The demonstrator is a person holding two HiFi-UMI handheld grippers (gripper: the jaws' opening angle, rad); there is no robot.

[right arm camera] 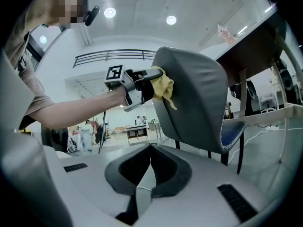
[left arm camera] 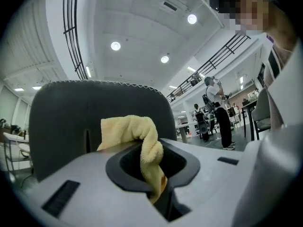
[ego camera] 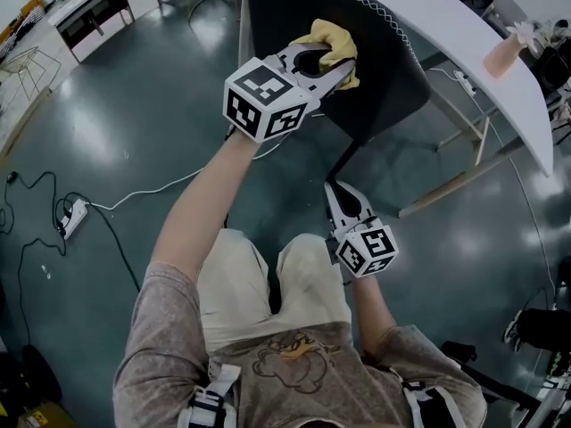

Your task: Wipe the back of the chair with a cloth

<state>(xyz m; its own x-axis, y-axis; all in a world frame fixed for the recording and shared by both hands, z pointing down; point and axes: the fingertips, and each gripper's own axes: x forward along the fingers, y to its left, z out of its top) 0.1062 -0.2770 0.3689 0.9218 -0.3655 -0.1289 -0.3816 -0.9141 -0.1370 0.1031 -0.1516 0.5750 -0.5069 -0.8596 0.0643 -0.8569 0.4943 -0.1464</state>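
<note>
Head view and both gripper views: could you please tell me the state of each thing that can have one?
left gripper, shut on the cloth, raised to the chair back.
cloth, yellow, bunched, gripped at one end, its free part against the chair back.
chair back, upright, cloth near its top edge.
right gripper, shut, empty, held low and apart from the chair.

We stretch our left arm [ego camera: 201,212] out toward one o'clock, its left gripper [ego camera: 330,68] clamped on a yellow cloth [ego camera: 335,41] (a fold hangs down between the jaws). Our right gripper [ego camera: 339,190] sits low at five o'clock of it, jaws pressed together on nothing, tips toward eleven.
</note>
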